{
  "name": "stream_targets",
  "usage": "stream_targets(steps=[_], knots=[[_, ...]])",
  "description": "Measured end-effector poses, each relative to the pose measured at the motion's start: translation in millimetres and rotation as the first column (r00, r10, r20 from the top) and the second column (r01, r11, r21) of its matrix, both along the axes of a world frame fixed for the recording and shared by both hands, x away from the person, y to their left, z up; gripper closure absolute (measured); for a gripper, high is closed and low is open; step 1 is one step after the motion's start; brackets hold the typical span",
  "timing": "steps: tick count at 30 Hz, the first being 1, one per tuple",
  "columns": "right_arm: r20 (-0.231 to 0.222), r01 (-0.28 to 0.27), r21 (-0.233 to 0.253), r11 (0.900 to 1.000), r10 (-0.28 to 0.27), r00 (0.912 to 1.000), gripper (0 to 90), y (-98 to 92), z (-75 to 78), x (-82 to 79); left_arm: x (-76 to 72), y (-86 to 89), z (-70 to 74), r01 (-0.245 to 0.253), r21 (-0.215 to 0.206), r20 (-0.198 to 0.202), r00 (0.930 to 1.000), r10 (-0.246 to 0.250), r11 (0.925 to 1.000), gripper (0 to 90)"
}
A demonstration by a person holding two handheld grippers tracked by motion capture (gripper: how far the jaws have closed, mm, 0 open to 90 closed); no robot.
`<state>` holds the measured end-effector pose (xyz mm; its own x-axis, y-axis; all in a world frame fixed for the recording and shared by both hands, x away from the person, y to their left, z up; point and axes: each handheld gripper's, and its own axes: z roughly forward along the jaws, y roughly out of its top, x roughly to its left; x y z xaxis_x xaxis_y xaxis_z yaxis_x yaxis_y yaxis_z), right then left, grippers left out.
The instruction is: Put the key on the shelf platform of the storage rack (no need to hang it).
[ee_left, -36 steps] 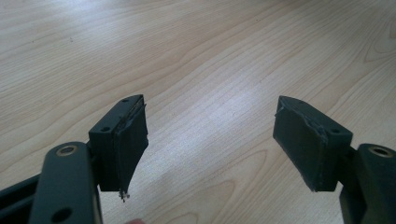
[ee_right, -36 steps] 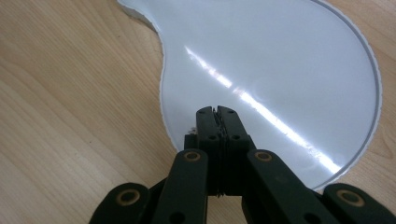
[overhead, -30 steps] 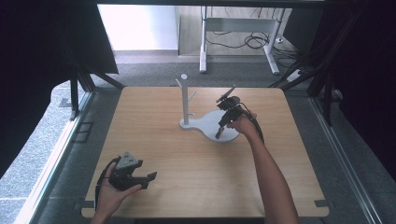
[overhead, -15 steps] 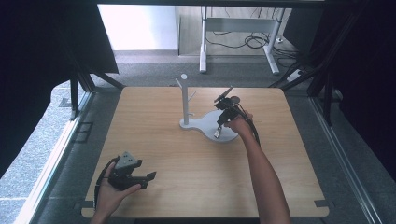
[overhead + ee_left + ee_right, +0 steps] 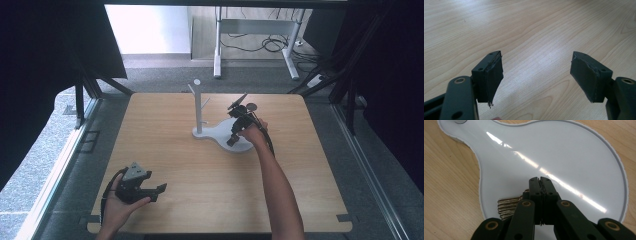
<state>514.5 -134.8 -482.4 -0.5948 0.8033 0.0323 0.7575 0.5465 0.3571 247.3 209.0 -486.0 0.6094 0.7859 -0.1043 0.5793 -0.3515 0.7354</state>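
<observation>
Daylight from the far window, dark surrounds. Hard glare streak across the white tray [image 5: 574, 152]. Table [image 5: 529, 30] grain sharp; high view soft.

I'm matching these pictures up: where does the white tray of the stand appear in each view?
High view: white tray at table centre, under the right gripper.
Left gripper view: not in it; open jaws over bare wood.
Right gripper view: tray across the upper picture.
Shared landmark: the wooden table.
</observation>
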Motion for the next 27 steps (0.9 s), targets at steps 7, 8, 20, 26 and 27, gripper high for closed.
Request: stream_targets(steps=[7, 8, 20, 26, 27], knots=[[0.004, -0.002, -0.002, 1.000, 0.002, 1.0000, 87.9, 3.6, -3.4, 1.2, -0.2, -0.9, -0.1, 0.000, 0.000, 0.001, 1.0000, 0.000, 1.0000, 26.4], [0.005, -0.005, -0.003, 1.000, 0.005, 1.0000, 87.9, 3.6, -3.5, 1.4, -0.2, -0.8, -0.1, 0.000, 0.000, 0.001, 1.0000, 0.000, 1.0000, 26.5], [0.014, -0.008, 0.006, 1.000, 0.008, 0.9999, 73.4, 2.0, 1.3, -1.5, -0.5, -2.4, -0.1, 0.007, 0.007, 0.001, 1.0000, -0.007, 0.9999, 26.5], [0.049, -0.008, 0.008, 1.000, 0.008, 0.9987, 56.5, 2.3, 9.2, -6.6, -0.3, -3.2, -0.8, 0.006, 0.005, -0.003, 1.0000, -0.006, 1.0000, 26.4], [0.052, -0.006, 0.013, 1.000, 0.005, 0.9986, 55.3, 2.2, 11.3, -8.0, -0.3, -3.6, -0.9, 0.007, 0.007, -0.003, 1.0000, -0.007, 0.9999, 26.5]])
